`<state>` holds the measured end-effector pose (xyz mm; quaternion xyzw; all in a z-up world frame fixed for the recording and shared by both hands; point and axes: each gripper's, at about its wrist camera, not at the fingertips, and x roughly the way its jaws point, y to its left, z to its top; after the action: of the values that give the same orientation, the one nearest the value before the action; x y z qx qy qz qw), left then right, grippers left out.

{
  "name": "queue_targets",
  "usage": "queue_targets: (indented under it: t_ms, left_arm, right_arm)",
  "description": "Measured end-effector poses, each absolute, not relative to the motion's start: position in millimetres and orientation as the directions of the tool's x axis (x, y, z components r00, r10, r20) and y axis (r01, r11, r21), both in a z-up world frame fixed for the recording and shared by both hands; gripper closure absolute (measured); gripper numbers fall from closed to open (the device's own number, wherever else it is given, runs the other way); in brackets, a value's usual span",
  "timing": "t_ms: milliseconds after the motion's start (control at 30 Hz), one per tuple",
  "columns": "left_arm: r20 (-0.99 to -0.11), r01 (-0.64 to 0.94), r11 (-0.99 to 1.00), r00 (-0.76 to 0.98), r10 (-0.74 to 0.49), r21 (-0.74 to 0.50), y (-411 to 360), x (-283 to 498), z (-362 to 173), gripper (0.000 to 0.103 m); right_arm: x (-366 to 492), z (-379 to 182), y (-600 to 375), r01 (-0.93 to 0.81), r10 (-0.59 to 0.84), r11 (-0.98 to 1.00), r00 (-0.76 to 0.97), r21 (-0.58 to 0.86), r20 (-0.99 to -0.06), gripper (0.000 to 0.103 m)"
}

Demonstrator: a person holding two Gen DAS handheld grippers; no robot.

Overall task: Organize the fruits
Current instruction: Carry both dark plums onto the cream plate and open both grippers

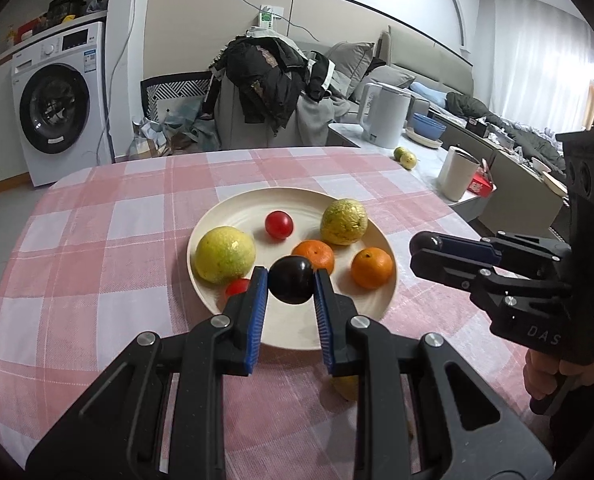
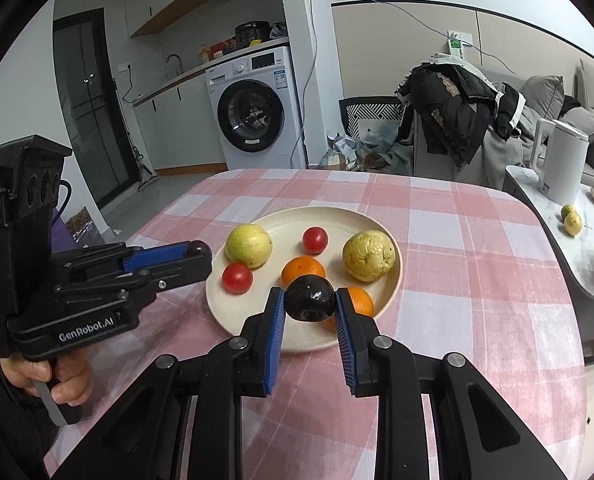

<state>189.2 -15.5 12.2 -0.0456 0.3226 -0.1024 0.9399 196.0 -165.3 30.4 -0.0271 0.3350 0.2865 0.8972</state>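
Observation:
A cream plate on the pink checked tablecloth holds two yellow-green fruits, two oranges and two red tomatoes. My left gripper is shut on a dark plum above the plate's near side; it shows from the side in the right wrist view. My right gripper is shut on another dark plum above the plate's near rim; its tip and plum show in the left wrist view.
A yellow fruit lies on the cloth under my left gripper, mostly hidden. A side counter at right holds a white kettle, blue bowls, two small green fruits and a white cup. A clothes-covered chair stands behind the table.

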Motion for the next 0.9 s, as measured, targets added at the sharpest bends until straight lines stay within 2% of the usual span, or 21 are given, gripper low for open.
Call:
queue_targets:
  t_ms: [900]
  left_arm:
    - [-0.634,0.172,0.977,0.743,-0.214,-0.129,-20,229,-22,0.082]
  right_arm:
    - [238,6,-152,-0.498,0.472,0.851,0.590,0.165,-0.655,0.077]
